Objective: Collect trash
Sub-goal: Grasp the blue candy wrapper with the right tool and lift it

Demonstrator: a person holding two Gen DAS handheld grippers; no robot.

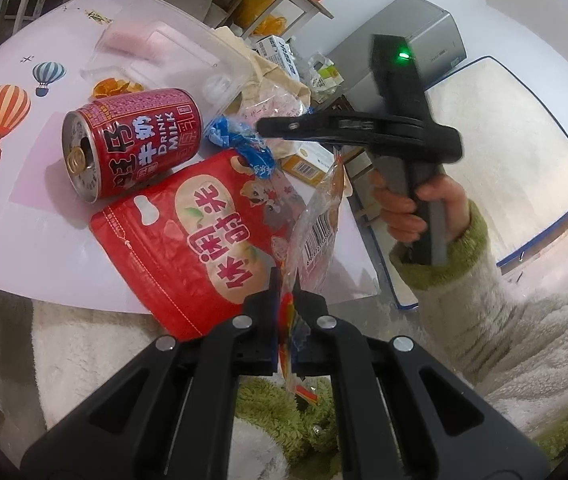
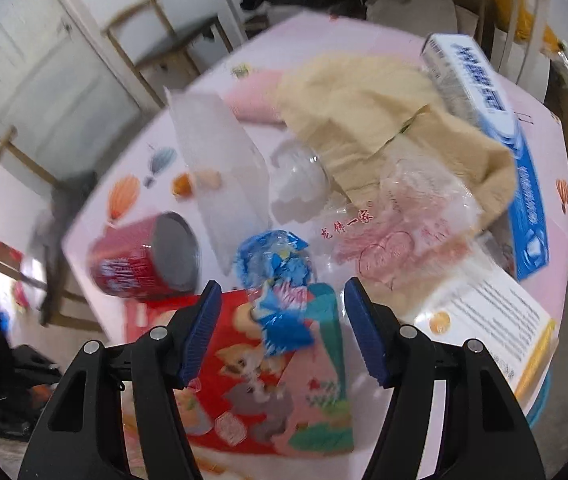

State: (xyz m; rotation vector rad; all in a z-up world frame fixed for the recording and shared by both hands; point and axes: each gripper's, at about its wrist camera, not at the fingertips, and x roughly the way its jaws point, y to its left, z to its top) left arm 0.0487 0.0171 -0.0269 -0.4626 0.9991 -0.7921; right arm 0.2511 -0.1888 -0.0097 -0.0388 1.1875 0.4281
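Observation:
My left gripper is shut on a clear plastic wrapper with a barcode, held at the near edge of the pink table. A red snack bag lies flat under it, with a red milk can on its side to the left and a crumpled blue wrapper behind. My right gripper is open above the blue wrapper and the red snack bag. The can lies to its left. The right gripper also shows from the side in the left wrist view.
A clear plastic tray, a beige cloth, a crumpled clear bag, a blue-white box and a white box with text crowd the table. A grey cabinet and a mattress lie beyond the table.

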